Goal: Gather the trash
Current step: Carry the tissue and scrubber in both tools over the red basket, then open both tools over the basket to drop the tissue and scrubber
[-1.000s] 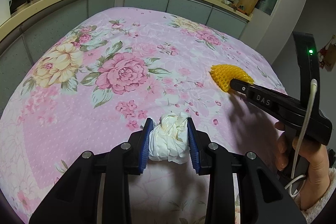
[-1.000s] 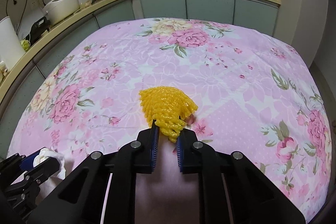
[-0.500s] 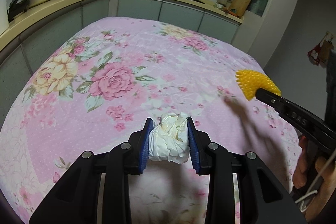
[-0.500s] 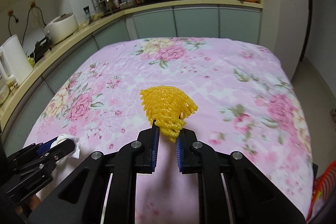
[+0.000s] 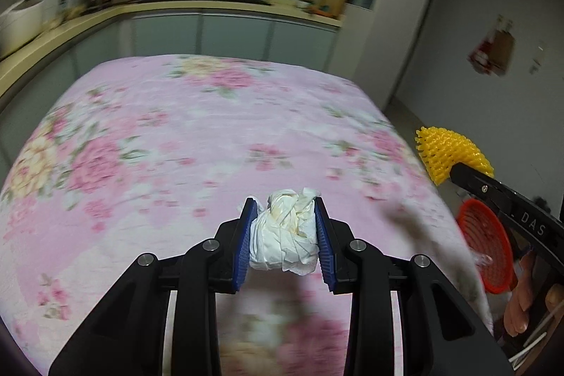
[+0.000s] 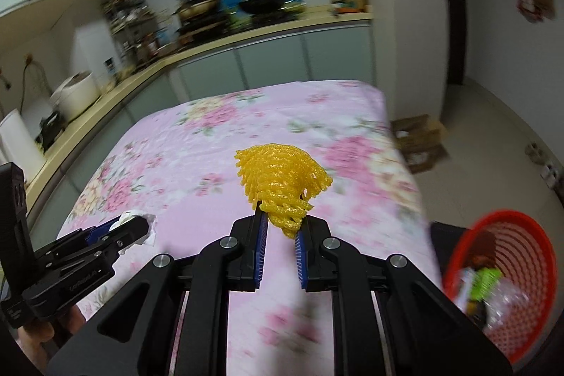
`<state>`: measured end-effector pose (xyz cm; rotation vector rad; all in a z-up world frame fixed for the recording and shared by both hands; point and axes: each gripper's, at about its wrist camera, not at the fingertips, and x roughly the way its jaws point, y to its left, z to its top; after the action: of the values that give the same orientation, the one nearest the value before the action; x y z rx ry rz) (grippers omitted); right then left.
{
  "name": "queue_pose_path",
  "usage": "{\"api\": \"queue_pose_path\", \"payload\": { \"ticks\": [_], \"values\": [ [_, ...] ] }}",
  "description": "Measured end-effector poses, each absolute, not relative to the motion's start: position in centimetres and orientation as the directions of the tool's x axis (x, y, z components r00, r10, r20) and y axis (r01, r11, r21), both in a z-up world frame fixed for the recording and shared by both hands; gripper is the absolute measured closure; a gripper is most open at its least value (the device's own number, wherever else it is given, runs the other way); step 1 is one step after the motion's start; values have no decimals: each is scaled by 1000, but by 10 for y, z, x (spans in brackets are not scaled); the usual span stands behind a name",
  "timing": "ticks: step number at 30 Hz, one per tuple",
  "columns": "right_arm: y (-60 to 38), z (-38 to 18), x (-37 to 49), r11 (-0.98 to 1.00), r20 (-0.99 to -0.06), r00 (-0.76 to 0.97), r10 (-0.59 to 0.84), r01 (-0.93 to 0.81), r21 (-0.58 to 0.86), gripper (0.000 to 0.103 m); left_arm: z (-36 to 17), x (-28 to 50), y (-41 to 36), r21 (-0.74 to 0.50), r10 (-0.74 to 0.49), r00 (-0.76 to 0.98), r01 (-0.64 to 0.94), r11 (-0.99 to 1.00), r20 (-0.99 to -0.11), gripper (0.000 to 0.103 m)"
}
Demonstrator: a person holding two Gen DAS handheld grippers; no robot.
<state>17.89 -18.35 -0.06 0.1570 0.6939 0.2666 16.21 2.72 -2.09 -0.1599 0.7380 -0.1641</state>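
Left wrist view. The left gripper [image 5: 283,235] pinches a crumpled white tissue wad [image 5: 284,240] between its blue-padded fingers [image 5: 244,244], held above the tabletop [image 5: 176,136], which is draped in a pink floral cloth blurred by motion. At the right edge the right gripper [image 5: 445,172] enters from the side; only one black finger, marked "DAS", is visible, its tip buried in a yellow foam net [image 5: 449,150], so the far finger is hidden. Below it, beyond the tabletop's right edge, a red mesh basket [image 5: 484,249] is partly covered by that finger, and its contents cannot be made out. Part of a hand [image 5: 528,302] on the handle is cut off by the frame. The kitchen counter behind is smeared.

Right wrist view. The right gripper [image 6: 280,224] has its fingers [image 6: 259,249] drawn close on the lower stem of the yellow foam net [image 6: 280,180], which fans out above them over the cloth-covered tabletop [image 6: 197,164]. The left gripper [image 6: 139,228] appears at lower left, seen side-on; the tissue wad [image 6: 135,222] shows only as a white fringe around its fingertips. The red mesh basket [image 6: 507,284] sits low at the right, off the tabletop, its far rim cropped; inside lie a green item and what may be clear wrapping, too blurred to identify. A brown cardboard box [image 6: 419,143] rests on the floor beyond the tabletop's corner.
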Motion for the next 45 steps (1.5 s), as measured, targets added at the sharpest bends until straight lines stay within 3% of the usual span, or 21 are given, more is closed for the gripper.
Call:
{"api": "queue_pose_path", "payload": {
  "ticks": [9,17,23,26,28,30,33,38,45],
  "values": [
    [-284,-12,143,976,-627,770,116,29,216,89,-20,171,-71,-262,-416,640,327,908,-646,72],
    [-361,-35,120,953,-688,725,-31,228,198,88,-37,182,-177,-253,-521,509,504,826,-685,72],
    [-386,-58,122,939,-743,667,-55,287,188,85,-57,185,-246,-224,-539,421,598,770,-729,72],
    [-389,-69,127,937,-760,649,-32,285,204,74,-66,188,-264,-215,-537,401,616,758,-742,69],
    [-394,-74,127,933,-766,643,-3,277,229,65,-72,191,-271,-212,-532,391,621,755,-751,60],
    [-395,-78,129,926,-766,642,26,274,261,54,-76,194,-270,-212,-528,391,615,759,-754,41],
    [-398,-82,127,917,-765,643,41,279,284,52,-77,196,-263,-211,-523,404,604,768,-750,28],
    [-400,-77,118,904,-749,661,48,290,314,43,-63,194,-245,-194,-509,455,576,794,-731,22],
    [-388,-55,92,909,-685,728,27,268,320,19,-33,165,-206,-77,-390,632,464,883,-670,16]
  ]
}}
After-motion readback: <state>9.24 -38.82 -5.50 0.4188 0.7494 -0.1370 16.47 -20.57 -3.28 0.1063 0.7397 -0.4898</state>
